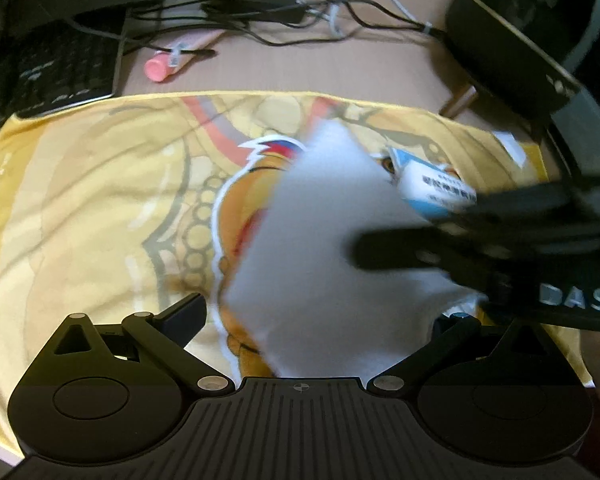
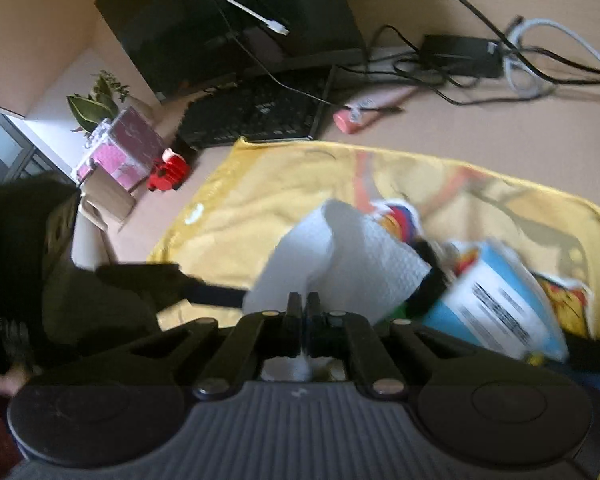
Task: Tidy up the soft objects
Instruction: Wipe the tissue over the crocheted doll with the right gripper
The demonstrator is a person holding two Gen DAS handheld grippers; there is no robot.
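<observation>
Right gripper (image 2: 303, 308) reads as fully closed to us, its two black fingers (image 2: 293, 312) pressed together on a fold of the white paper towel (image 2: 364, 264); the sheet rises above the tips and a bit of white shows below them too. Left gripper (image 1: 320, 312) is wide open, left finger (image 1: 184, 314) well out to the side, the other one mostly hidden behind the sheet, and we see nothing pinched in it. In the left wrist view the paper towel (image 1: 320, 240) hangs between those open fingers as a big blurred white shape, with the right gripper coming in from the right edge as a dark blur on top of it.

We put the paper towel over the middle of a yellow printed cloth (image 2: 268, 192) that lies spread flat on the desk (image 2: 480, 128), covering most of the near part. Texture is embossed, one corner curled up. Just right of it, a blue and white packet (image 2: 496, 304) with black print, blurred, touching or overlapping the towel's edge; we cannot tell which.

Toward the desk's far edge: black keyboard (image 2: 256, 116), pink tube (image 2: 356, 116), tangled cables (image 2: 480, 60) and a black adapter. At the far left corner sit a small red toy (image 2: 168, 172) and a pink box (image 2: 120, 148).
</observation>
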